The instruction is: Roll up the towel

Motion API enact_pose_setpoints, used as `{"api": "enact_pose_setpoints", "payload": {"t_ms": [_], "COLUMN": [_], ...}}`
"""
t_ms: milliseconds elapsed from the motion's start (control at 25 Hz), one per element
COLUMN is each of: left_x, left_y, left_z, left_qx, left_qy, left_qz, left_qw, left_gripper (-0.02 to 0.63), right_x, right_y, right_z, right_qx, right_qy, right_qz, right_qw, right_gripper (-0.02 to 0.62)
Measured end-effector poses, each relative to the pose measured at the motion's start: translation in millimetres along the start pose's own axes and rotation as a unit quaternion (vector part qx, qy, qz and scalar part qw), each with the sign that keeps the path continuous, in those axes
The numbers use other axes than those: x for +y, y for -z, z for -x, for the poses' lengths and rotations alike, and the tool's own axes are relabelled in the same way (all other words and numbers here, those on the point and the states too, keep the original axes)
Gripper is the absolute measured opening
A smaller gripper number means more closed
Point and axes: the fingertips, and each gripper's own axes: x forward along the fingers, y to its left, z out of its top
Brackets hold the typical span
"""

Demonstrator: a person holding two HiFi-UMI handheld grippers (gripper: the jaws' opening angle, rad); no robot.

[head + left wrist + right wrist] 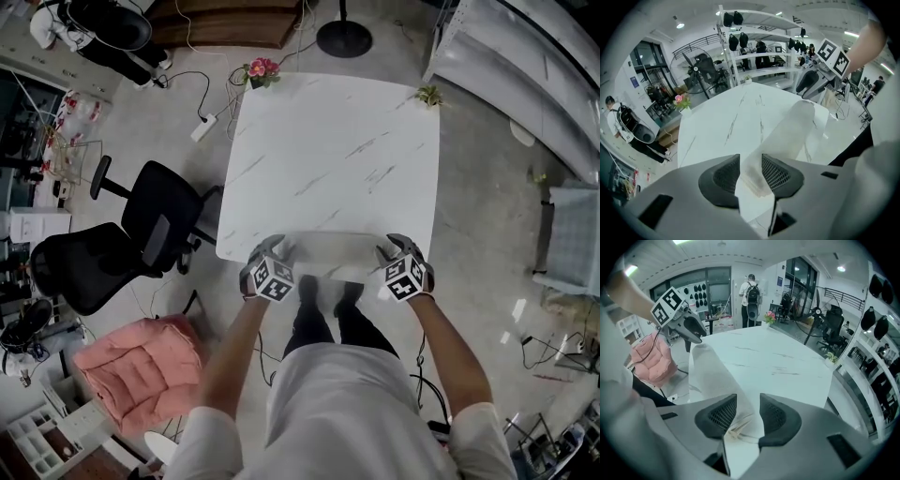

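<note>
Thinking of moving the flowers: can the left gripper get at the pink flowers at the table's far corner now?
Probably not: the left gripper is shut on the towel at the near edge, and the pink flowers lie across the whole table.

The table [337, 141] was white marble with thin grey veins; the towel [333, 251] was plain off-white. The office chair [141, 234] was black and the cushion [141, 370] pink.

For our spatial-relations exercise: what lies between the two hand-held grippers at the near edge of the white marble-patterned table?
A pale cloth towel spans from left gripper to right gripper, each end clamped in jaws; the head view shows it.
</note>
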Motion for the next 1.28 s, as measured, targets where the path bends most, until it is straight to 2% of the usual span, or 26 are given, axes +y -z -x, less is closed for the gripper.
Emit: {"api": "enact_pose_setpoints", "payload": {"t_ms": [200,360,520,760,1080,1280], "left_x": [-5,-4,-4,7,14,19], "left_y": [-17,-37,-50,-65,-42,-34], "left_z": [35,70,109,176,239,276], "left_qx": [-0.042,-0.087,-0.138,-0.221,-0.264,-0.3], "left_qy": [-0.017,-0.024,-0.022,-0.013,0.021,0.042], "left_qz": [0.033,0.07,0.112,0.146,0.138,0.126], "left_qw": [0.9984,0.9934,0.9838,0.9642,0.9543,0.9448], "left_gripper": [0.144,0.13,0.103,0.061,0.018,0.018], "right_x": [3,2,7,26,81,116], "right_y": [-21,-45,-63,-103,-130,-146], "right_z": [39,75,110,165,219,257], "right_qx": [-0.041,-0.082,-0.118,-0.17,-0.205,-0.235], "right_qy": [0.0,0.011,0.031,0.071,0.13,0.17], "right_qz": [-0.037,-0.051,-0.077,-0.11,-0.149,-0.156], "right_qw": [0.998,0.995,0.99,0.977,0.959,0.944], "right_gripper": [0.144,0.132,0.108,0.075,0.04,0.014]}}
